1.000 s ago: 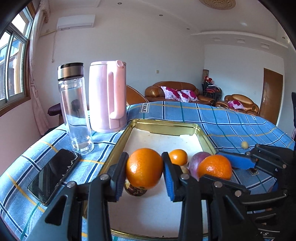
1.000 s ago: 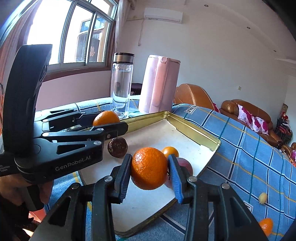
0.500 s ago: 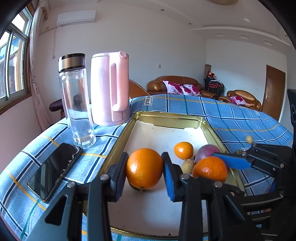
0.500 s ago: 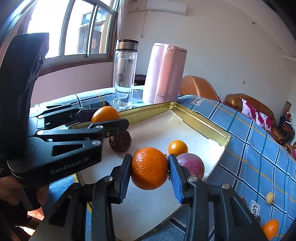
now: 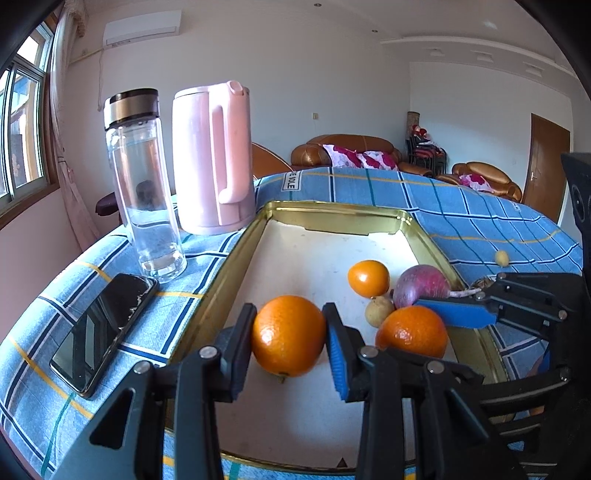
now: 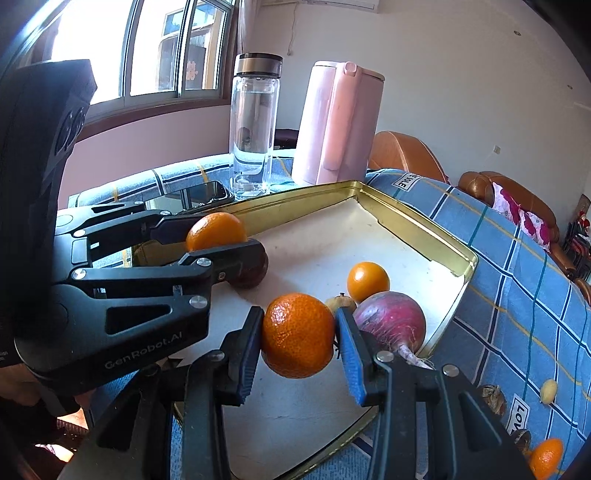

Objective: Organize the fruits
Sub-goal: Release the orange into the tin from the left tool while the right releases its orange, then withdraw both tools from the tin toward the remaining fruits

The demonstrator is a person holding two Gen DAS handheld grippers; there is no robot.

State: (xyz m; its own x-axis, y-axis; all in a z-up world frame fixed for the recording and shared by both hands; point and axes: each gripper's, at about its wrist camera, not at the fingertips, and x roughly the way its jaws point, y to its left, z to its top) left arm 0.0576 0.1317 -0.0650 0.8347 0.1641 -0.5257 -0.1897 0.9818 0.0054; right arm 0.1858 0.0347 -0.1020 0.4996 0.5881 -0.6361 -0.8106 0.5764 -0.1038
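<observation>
Left wrist view: both grippers (image 5: 288,338) (image 6: 297,334) now lower over tray (image 5: 236,254), each clamping orange (image 5: 288,336) (image 6: 297,335); release likely next.

Pink jug (image 5: 212,158) taken as landmark; it stands upright on the bench (image 5: 480,221), which carries a blue checked cloth. Clear bottle (image 5: 142,181) with a dark lid stands just left of the jug, upright, a little water in it. Black phone (image 5: 103,328) lies flat, nearer the camera than the bottle and well apart from the jug. Brown sofa (image 5: 343,151) with flowered cushions is far behind the jug, to its right. Air conditioner (image 5: 142,27) is mounted high on the wall above the jug. Window (image 6: 147,48) lies left of the jug.
</observation>
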